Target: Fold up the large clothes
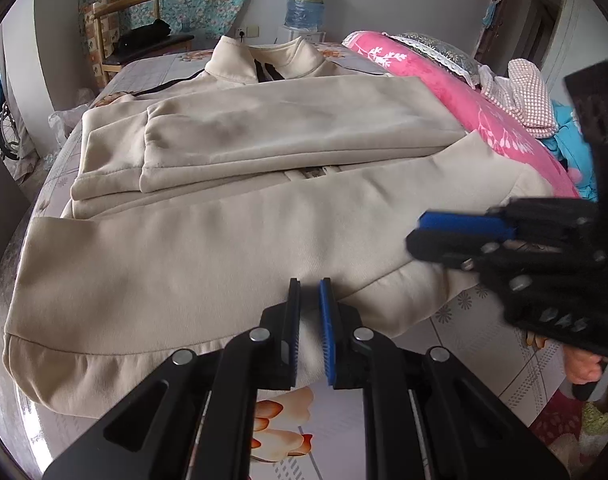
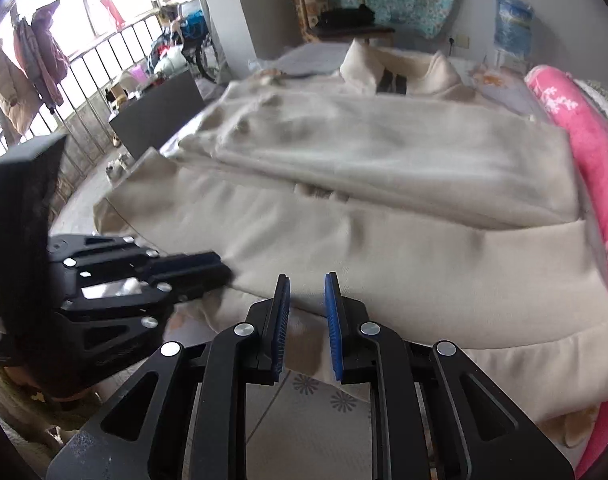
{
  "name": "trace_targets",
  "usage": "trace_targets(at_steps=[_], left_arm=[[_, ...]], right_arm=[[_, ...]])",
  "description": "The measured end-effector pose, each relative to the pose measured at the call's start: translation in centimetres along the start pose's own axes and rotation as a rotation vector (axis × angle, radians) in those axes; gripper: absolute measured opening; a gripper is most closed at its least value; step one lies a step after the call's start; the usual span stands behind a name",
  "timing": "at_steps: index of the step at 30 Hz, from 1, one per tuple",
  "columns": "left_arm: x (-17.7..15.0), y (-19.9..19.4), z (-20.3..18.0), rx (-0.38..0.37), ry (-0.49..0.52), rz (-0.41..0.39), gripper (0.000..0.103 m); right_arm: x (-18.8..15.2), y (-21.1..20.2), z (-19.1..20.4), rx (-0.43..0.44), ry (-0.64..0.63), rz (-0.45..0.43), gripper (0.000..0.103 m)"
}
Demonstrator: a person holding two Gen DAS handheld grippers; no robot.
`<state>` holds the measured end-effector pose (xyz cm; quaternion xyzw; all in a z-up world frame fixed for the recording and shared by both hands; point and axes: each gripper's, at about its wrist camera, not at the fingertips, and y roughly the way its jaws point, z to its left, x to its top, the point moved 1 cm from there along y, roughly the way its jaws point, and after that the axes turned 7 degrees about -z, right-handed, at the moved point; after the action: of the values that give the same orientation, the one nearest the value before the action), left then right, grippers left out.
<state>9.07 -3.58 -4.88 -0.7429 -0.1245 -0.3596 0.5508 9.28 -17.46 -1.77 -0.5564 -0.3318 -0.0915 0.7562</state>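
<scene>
A large cream jacket [image 1: 232,240] lies flat on the bed, collar at the far end, both sleeves folded across its chest. It also shows in the right wrist view [image 2: 404,248]. My left gripper [image 1: 309,286] sits at the jacket's near hem with its jaws a narrow gap apart and the hem edge between them. My right gripper [image 2: 307,280] is open at the near hem, holding nothing. It appears in the left wrist view [image 1: 418,232] at the jacket's right side. The left gripper shows in the right wrist view [image 2: 220,270] at the hem's left.
A pink quilt [image 1: 492,120] lies along the bed's right side. A floral sheet [image 1: 476,356] covers the bed. A wooden chair [image 1: 136,36] and a water dispenser [image 1: 306,4] stand by the far wall. A railing with hanging clothes [image 2: 44,80] is at the left.
</scene>
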Motion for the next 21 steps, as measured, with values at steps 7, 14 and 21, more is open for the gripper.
trace_targets(at_steps=[7,14,21], left_arm=[[0.9,-2.6,4.6,0.092,-0.123,-0.046,0.016],[0.2,-1.7,8.2,0.144,-0.218,0.010,0.021],[-0.2,-2.4,9.3,0.170,-0.254,-0.030,0.037]], right_arm=[[0.5,-2.5,-1.3,-0.079,0.031,-0.066,0.037],[-1.4,-2.3,-7.4,-0.152,0.200,-0.025,0.046],[-2.6,-4.8,-10.9,-0.256,0.284,-0.068,0.060]])
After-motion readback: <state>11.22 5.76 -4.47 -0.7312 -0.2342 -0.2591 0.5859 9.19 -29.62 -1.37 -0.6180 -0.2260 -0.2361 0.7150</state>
